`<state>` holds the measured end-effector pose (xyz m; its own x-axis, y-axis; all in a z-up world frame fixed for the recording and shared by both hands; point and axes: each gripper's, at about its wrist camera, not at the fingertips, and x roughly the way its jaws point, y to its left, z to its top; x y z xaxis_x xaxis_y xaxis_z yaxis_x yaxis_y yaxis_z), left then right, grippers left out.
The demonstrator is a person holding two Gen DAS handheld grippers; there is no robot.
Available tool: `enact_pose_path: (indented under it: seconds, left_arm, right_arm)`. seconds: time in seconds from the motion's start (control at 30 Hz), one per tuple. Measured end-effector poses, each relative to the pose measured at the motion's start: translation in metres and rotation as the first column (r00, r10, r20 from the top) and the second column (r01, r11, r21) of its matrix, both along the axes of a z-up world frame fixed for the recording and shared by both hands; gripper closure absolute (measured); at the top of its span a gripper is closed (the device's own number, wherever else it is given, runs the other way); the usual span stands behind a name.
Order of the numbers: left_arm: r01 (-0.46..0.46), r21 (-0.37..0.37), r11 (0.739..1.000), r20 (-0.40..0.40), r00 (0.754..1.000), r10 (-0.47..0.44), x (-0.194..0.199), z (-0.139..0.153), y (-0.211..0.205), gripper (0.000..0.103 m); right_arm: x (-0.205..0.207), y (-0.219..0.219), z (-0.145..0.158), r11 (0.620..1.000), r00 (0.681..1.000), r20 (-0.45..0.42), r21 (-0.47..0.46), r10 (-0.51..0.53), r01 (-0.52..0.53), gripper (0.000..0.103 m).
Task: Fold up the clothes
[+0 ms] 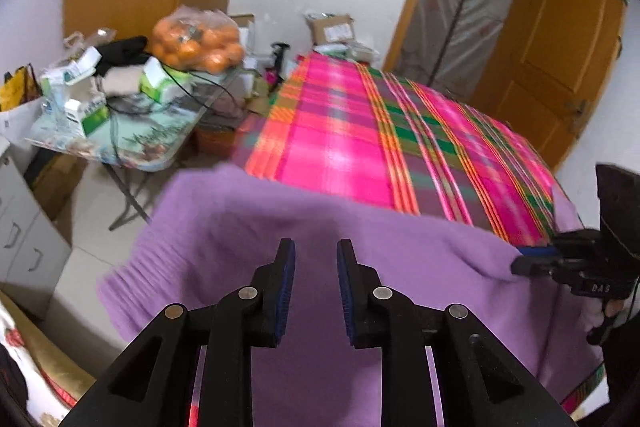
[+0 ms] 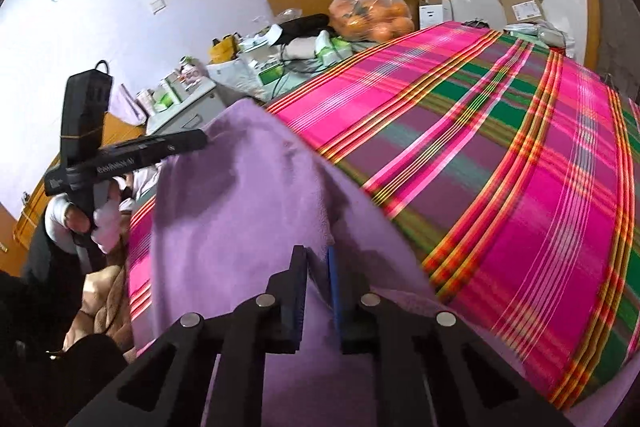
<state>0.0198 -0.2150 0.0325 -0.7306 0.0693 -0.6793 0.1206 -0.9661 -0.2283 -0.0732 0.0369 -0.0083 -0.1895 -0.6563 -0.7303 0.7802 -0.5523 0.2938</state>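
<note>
While the soft lilac knitted sweater (image 1: 248, 251) lies partly lifted on the pink-and-green plaid bed cover (image 2: 520, 163), the left gripper (image 2: 202, 141) and the right gripper (image 2: 318, 263) each pinch an edge of it; folding appears barely begun, with no finished fold visible.

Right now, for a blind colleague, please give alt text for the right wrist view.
The right gripper pinches a fold of the purple sweater on a pink plaid bedspread; the left gripper meets its raised corner.

Both wrist views close, angled down, sharing purple garment (image 1: 248, 227), plaid bed (image 2: 520, 167)
</note>
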Motion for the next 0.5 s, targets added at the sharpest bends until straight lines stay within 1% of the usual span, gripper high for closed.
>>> enact_pose_path:
  seconds: [0.13,0.2,0.3,0.33,0.4,0.43,0.47,0.5]
  left_arm:
    - [0.020,0.028,0.999,0.033,0.999,-0.021,0.004,-0.017,0.011,0.081]
    - [0.015,0.032,0.999,0.055,0.998,-0.017,0.005,-0.025,0.013,0.081]
    - [0.009,0.038,0.999,0.050,0.999,-0.011,0.008,-0.029,0.013,0.081]
    - [0.009,0.039,0.999,0.048,0.999,-0.010,0.009,-0.030,0.013,0.081]
    - [0.008,0.037,0.999,0.041,0.999,-0.009,0.009,-0.031,0.013,0.081]
    - [0.008,0.033,0.999,0.037,0.999,-0.009,0.009,-0.031,0.014,0.081]
    - [0.009,0.027,1.000,0.034,0.999,-0.010,0.009,-0.032,0.014,0.081]
    - [0.009,0.021,1.000,0.030,0.999,-0.009,0.010,-0.032,0.015,0.081]
  right_arm:
    - [0.014,-0.001,-0.009,1.000,0.999,0.032,0.016,0.023,-0.023,0.088]
    - [0.015,0.000,-0.010,1.000,0.999,0.047,0.010,0.015,-0.015,0.087]
    - [0.016,-0.001,-0.008,1.000,0.998,0.056,0.001,0.011,-0.011,0.076]
    - [0.016,-0.001,-0.007,1.000,0.998,0.057,-0.002,0.011,-0.011,0.071]
    - [0.016,-0.002,-0.004,1.000,0.998,0.060,-0.009,0.010,-0.010,0.070]
    - [0.012,-0.002,-0.003,1.000,0.997,0.074,-0.025,-0.003,0.005,0.070]
    - [0.004,-0.002,-0.002,0.998,0.994,0.108,-0.056,-0.027,0.033,0.070]
    - [-0.006,0.002,-0.005,0.994,0.985,0.161,-0.081,-0.062,0.075,0.070]
